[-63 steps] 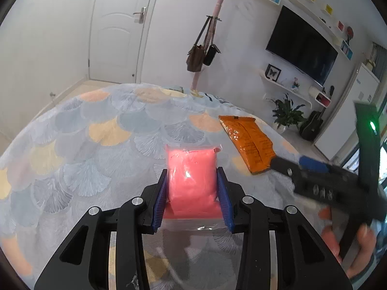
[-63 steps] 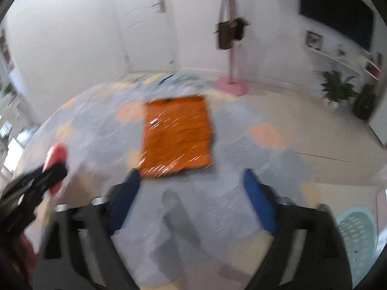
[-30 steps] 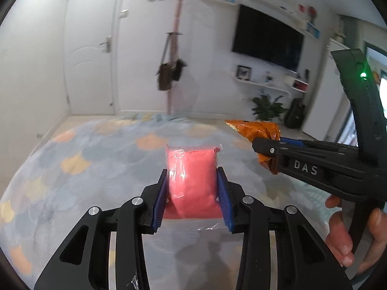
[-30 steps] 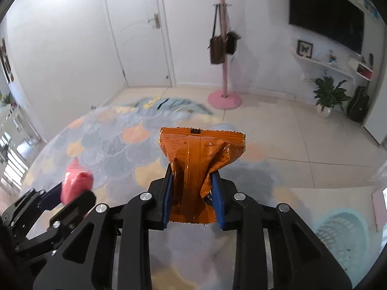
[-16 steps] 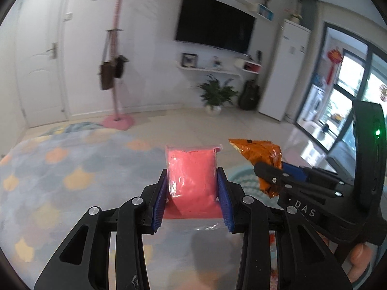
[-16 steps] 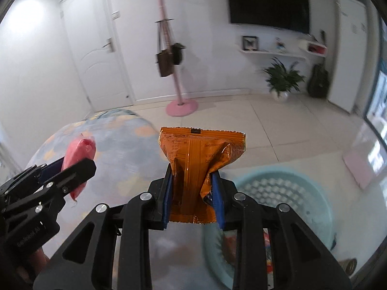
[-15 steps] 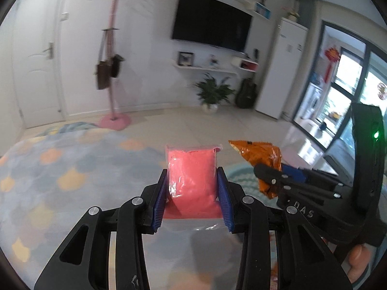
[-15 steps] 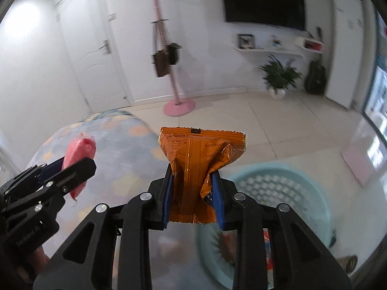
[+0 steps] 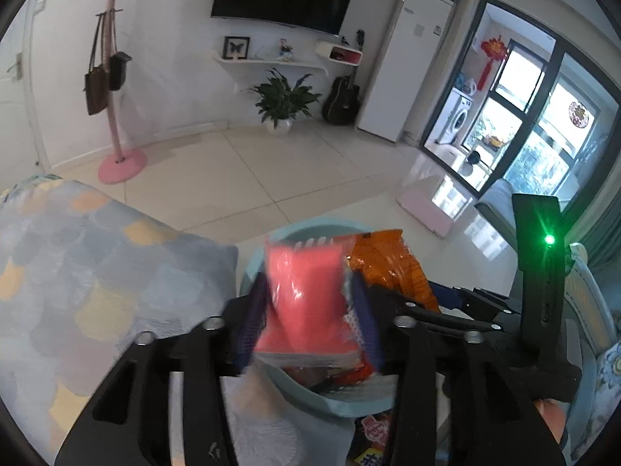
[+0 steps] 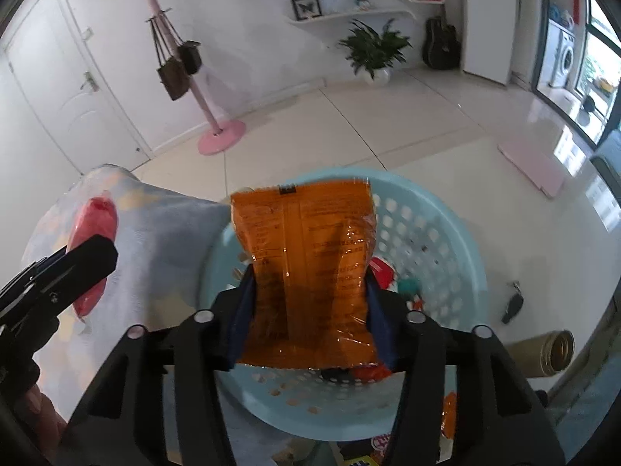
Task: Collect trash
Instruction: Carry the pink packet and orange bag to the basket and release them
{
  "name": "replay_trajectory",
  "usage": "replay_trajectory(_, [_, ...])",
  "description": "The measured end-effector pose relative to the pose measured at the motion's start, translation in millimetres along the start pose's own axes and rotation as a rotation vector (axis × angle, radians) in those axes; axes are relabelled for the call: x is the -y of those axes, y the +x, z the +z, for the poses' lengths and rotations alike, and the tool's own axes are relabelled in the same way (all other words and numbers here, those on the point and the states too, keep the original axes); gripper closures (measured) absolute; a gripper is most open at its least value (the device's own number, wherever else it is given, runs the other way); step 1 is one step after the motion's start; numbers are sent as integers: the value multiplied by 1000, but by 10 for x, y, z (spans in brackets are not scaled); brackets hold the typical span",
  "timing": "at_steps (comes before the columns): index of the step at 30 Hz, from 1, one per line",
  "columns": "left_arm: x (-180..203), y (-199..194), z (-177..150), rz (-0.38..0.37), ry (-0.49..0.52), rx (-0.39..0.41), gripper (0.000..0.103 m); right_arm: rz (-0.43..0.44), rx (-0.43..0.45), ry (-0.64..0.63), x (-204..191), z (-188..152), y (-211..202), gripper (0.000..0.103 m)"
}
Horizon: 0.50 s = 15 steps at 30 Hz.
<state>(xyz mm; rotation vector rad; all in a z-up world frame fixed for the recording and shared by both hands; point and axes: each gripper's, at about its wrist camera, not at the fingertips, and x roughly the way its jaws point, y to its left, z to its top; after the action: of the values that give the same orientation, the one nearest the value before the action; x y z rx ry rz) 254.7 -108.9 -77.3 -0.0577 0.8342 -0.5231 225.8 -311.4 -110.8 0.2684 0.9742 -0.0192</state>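
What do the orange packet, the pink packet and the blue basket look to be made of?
Orange packet: glossy plastic or foil film; it crinkles and shows sharp glints.
Pink packet: clear, shiny plastic film over pink contents; transparent sealed edges, though blurred.
Blue basket: rigid moulded plastic, matte to satin; even wall with regular round holes.
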Motion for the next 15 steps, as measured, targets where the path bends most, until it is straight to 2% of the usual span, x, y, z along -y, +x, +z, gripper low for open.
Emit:
replay_trajectory(1, [-12, 3, 5, 1, -2, 3, 43, -6, -8, 7, 21, 1, 23, 47])
replay_trajectory(3, [-28, -7, 1, -9, -12, 5, 39, -11, -18, 14, 35, 4, 47, 43])
replay_trajectory(6, [-63, -40, -10, -8, -20, 12, 39, -32, -26, 26, 85, -26, 58, 35])
replay_trajectory(15, [-271, -341, -50, 0, -76, 72, 39, -16, 18, 36, 89, -58, -163, 34])
